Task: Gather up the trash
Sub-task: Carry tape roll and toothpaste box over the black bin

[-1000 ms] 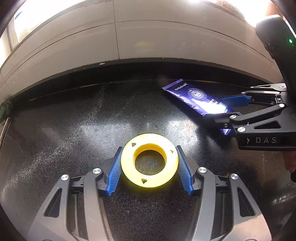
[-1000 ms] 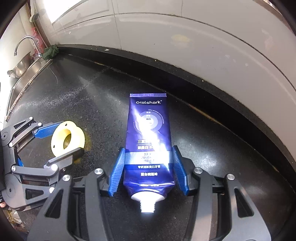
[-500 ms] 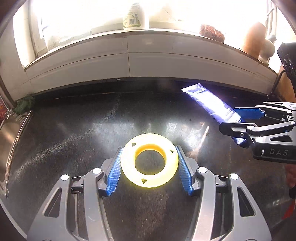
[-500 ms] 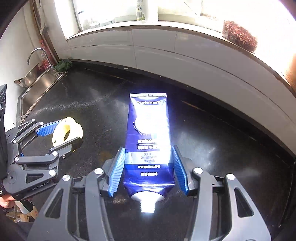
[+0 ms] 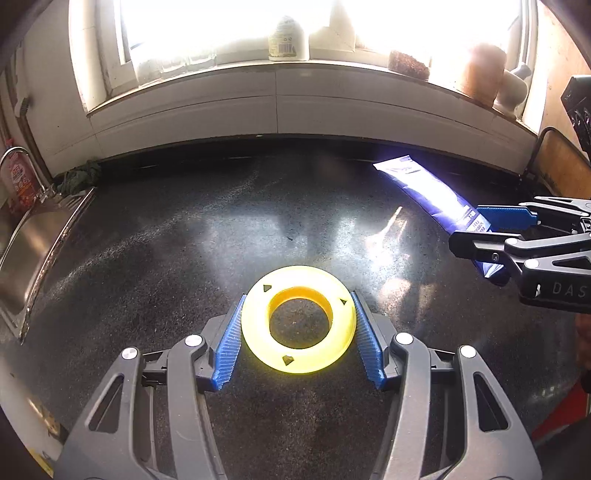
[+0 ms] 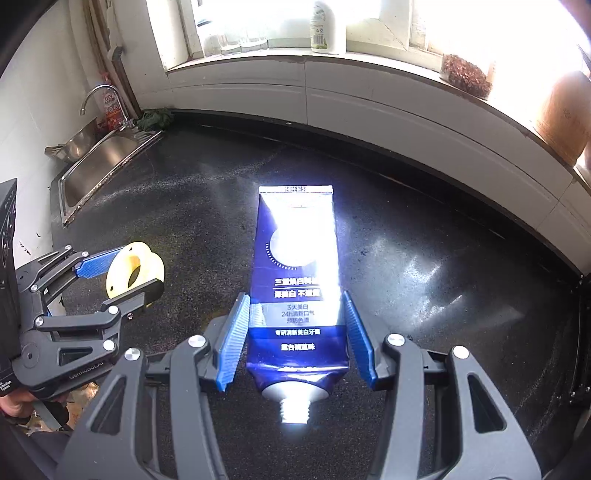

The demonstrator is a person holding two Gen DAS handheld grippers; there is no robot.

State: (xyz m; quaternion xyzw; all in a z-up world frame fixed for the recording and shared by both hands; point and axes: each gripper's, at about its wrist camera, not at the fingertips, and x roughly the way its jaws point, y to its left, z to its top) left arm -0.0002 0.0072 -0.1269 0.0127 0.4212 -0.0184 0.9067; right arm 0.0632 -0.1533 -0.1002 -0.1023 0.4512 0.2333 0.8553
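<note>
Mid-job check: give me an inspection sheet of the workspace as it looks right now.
Surface: dark speckled countertop, glare patches.
Job's things: yellow ring in the left gripper; blue toothpaste tube, cap off, in the right gripper.
Clutter: green rag at the back by the sink.
Grippers: both shut on their items, fingers against the sides.
Cables: nothing seen.
Surroundings: steel sink with tap far left; bright window sill with white bottle and jars.

— From my screen: a dark speckled countertop (image 5: pixel 155 258) under a glaring window (image 6: pixel 258 22). What's on your feed?
— A steel sink (image 6: pixel 99 162) and tap (image 6: pixel 94 94) at the left, white tiled wall (image 6: pixel 369 107), a bottle (image 6: pixel 325 29) on the sill.
</note>
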